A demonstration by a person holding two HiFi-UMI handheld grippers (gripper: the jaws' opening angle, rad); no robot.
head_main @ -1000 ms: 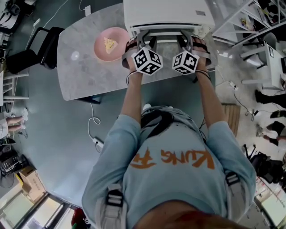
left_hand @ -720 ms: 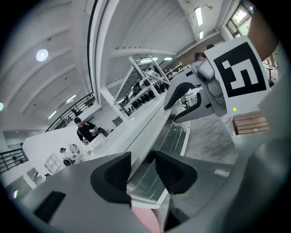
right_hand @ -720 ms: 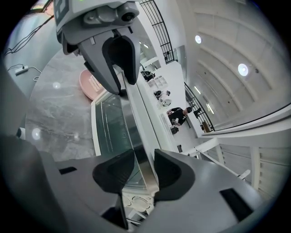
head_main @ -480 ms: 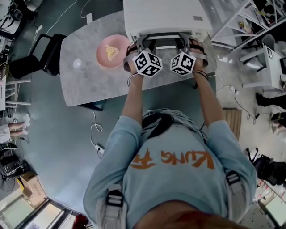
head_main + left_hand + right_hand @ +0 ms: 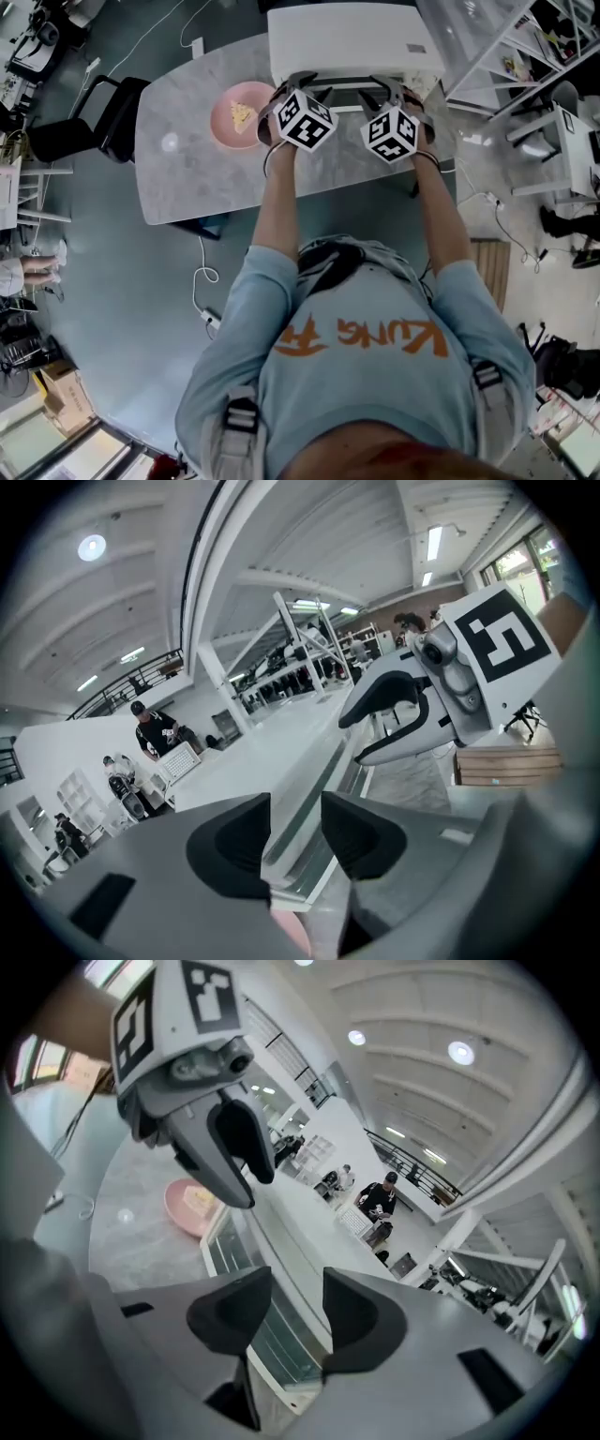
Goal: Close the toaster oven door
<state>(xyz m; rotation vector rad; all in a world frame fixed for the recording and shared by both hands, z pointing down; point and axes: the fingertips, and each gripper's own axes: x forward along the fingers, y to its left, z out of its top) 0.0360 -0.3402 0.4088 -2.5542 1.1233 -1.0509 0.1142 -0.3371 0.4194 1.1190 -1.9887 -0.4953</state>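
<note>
While the door handle (image 5: 281, 1260) sits ungripped between their jaws, the left claw (image 5: 295, 808) gapes open and the right claw (image 5: 297, 1288) has just been opening.

On the table (image 5: 178, 178), the toaster oven (image 5: 352, 42) stands at the far edge, the plate (image 5: 223, 127) just left of it.

A pink plate (image 5: 223, 131) bearing a food slice (image 5: 244, 114) sits on the grey table (image 5: 187, 173), a black chair (image 5: 89, 127) alongside.
</note>
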